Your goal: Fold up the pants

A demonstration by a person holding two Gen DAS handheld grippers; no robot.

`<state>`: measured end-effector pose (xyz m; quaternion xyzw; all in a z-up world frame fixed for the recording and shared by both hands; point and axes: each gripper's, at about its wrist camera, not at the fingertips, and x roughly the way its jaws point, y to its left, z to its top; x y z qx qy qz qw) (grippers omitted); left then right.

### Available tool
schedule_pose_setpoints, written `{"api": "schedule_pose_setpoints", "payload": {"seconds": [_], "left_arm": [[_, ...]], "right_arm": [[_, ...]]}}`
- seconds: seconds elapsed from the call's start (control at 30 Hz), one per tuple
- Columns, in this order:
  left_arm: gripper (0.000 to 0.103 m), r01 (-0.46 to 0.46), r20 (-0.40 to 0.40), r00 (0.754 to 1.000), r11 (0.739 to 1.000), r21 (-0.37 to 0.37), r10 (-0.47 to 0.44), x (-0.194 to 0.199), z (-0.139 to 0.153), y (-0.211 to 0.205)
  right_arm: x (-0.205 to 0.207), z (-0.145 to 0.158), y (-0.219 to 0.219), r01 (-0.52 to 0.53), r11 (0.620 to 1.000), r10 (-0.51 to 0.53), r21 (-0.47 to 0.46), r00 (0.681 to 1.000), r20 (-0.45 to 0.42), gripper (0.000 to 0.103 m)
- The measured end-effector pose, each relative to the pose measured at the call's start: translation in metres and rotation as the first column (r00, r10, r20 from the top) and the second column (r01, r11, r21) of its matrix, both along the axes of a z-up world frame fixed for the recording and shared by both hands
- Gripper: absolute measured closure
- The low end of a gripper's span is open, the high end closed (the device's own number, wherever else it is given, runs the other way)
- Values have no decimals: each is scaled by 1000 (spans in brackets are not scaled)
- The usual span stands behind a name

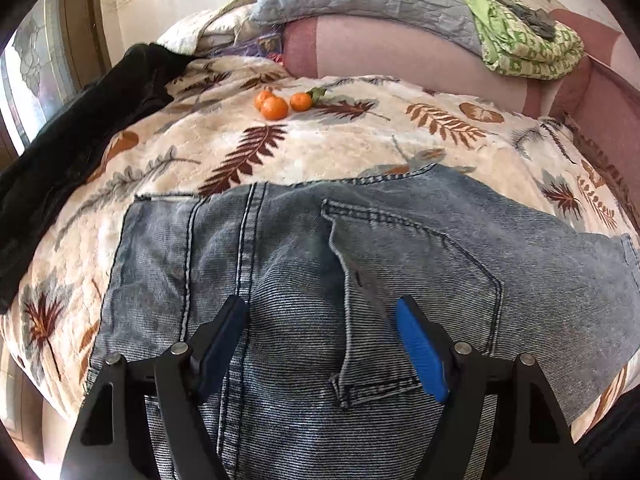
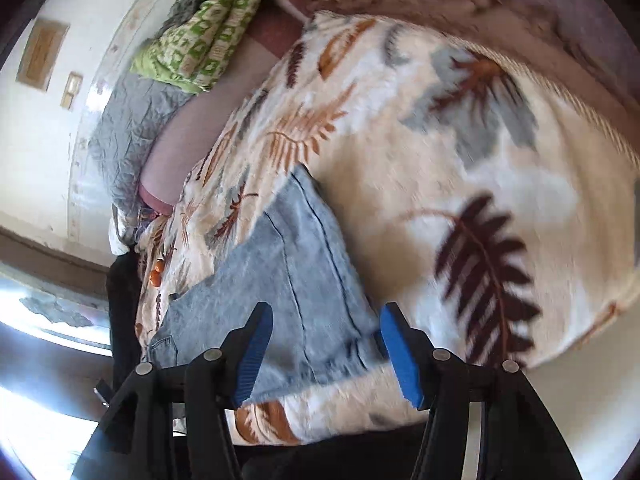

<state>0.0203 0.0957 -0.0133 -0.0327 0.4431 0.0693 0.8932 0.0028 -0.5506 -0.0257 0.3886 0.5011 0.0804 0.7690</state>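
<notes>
Jeans (image 1: 304,264) lay partly folded on leaf-print blanket (image 1: 340,140). Left gripper (image 1: 322,344) hovered above, jaws apart, empty; right gripper (image 2: 326,350) likewise at hem. Probably between folds; next, clamp an edge.

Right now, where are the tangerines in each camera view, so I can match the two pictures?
Left wrist view: the tangerines lie upper centre on the leaf-print blanket, beyond the jeans.
Right wrist view: the tangerines are small at the left edge of the blanket, left of the jeans.
Shared landmark: the green patterned cloth, upper right in the left view, top left in the right.
</notes>
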Motion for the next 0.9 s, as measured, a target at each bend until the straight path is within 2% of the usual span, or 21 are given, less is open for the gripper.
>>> {"api": "schedule_pose_setpoints", "payload": {"seconds": [0.13,0.23,0.33,0.53,0.6,0.63,0.7,0.8,0.9], "left_arm": [[25,-18,22,1000,999,-34,19,2,1,4],[25,-22,22,1000,1000,-20,22,1,-1,5],[25,-21,16,1000,1000,-23,22,-3,-3,9],[25,-13,22,1000,999,-30,14,-6,-3,13],[25,-10,23,1000,1000,-28,11,-7,-4,13],[25,-11,23,1000,1000,-28,12,-7,-4,14],[25,-15,23,1000,999,-30,16,-7,-3,14],[25,-19,21,1000,1000,-20,20,-7,-4,12],[24,-16,19,1000,1000,-7,17,-6,-5,11]], "right_arm": [[-9,-29,3,76,984,-72,160,997,-30,43],[-8,-23,4,150,982,-150,119,989,-13,43],[-10,-18,11,159,982,-157,99,987,-29,43],[-32,-31,9,254,961,-252,106,967,-31,45],[-31,-30,11,243,968,-241,67,970,-31,58],[-29,-29,11,229,972,-228,45,973,-29,60],[-21,-29,14,202,979,-201,16,979,-31,75],[-8,-27,23,149,986,-152,-74,987,-43,77],[-1,-15,30,93,982,-97,-166,995,-16,84]]}}
